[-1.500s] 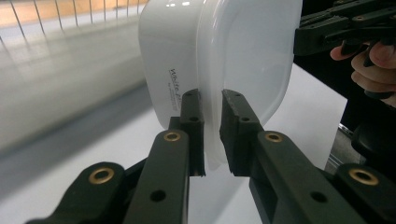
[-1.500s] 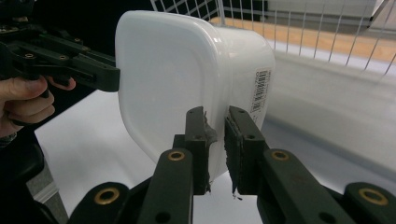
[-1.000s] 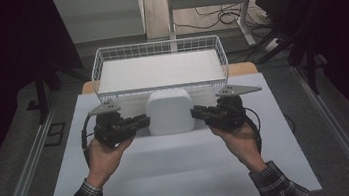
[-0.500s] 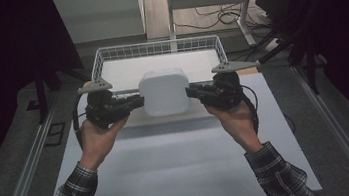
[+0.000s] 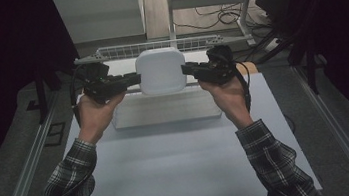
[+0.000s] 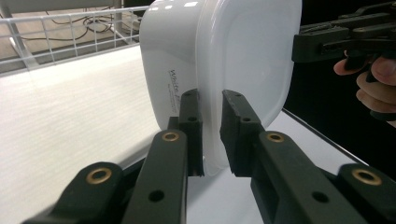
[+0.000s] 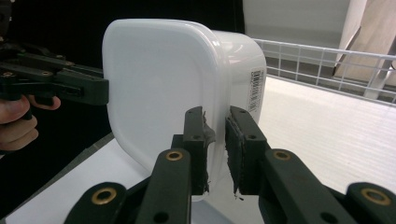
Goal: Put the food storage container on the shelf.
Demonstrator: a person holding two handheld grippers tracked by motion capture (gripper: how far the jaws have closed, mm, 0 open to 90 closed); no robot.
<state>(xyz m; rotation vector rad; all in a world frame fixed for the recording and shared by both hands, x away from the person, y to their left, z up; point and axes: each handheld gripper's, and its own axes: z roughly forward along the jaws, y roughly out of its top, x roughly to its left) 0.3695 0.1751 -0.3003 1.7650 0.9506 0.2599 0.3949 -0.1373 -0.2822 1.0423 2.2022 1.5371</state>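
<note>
Dark room all round, cables on the floor beyond, pale desk (image 5: 182, 177) below. Held aloft over the far half of that desk: a white lidded plastic container (image 5: 161, 71), tipped on edge so the lid faces the person and the tub's body points away toward the wire basket (image 5: 156, 46).

Left gripper (image 5: 130, 79) pinching the container's left edge; fingers (image 6: 191, 126) nearly closed, one on the tub side and one on the lid side, lip of the container trapped between. Right gripper (image 5: 190, 69) doing the same at the right edge; fingers (image 7: 243, 140) narrowly parted around the rim there, barcode label just past them.

Spatial point that matters: container suspended between the two grippers, gripped at opposite edges, neither hand nearer than the other. Wire basket directly behind and lower, long axis running left to right, parallel to the line between the grippers. White liner of the basket visible under the tub in both gripper views.

Likely next: carried forward and lowered into the basket, then tipped back level. Risk judged: thin edge grips only, so any uneven pull from one hand could twist the rim out from between the fingers.
</note>
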